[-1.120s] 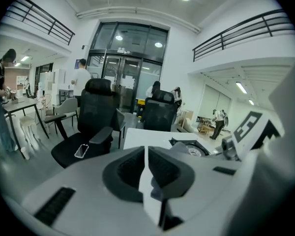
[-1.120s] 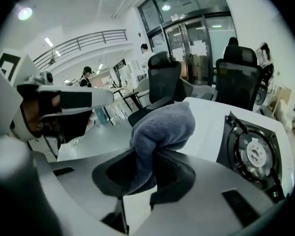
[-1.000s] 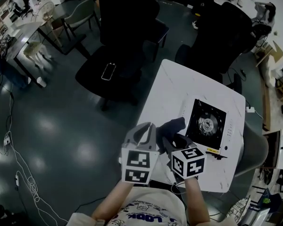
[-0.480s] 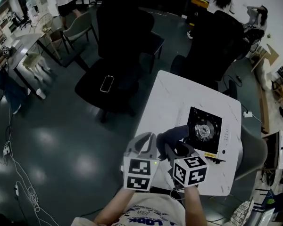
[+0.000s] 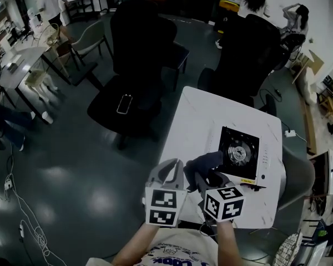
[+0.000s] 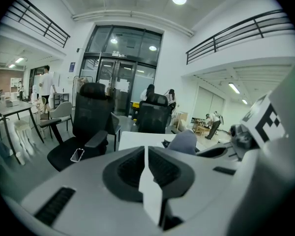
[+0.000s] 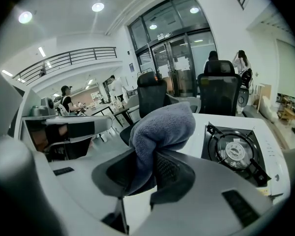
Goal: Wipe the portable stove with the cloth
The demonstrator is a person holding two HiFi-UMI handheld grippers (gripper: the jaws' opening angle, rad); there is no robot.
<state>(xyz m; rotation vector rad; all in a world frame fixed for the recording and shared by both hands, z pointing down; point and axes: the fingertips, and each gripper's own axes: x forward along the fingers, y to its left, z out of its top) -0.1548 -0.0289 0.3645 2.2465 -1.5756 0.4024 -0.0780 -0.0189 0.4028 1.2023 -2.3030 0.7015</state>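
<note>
Right gripper (image 7: pixel 145 157) clamped on cloth (image 7: pixel 163 126), over table (image 5: pixel 211 107), just left of stove (image 5: pixel 240 151). Cloth possibly touches stove edge, head view unclear. Left gripper (image 6: pixel 145 154) closed, empty, alongside.

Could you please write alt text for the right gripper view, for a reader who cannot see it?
The right hand-held gripper is shut on a bunched grey-blue towelling cloth. Beyond it to the right, a black-topped portable gas stove sits on a white table, with black office chairs behind.
</note>
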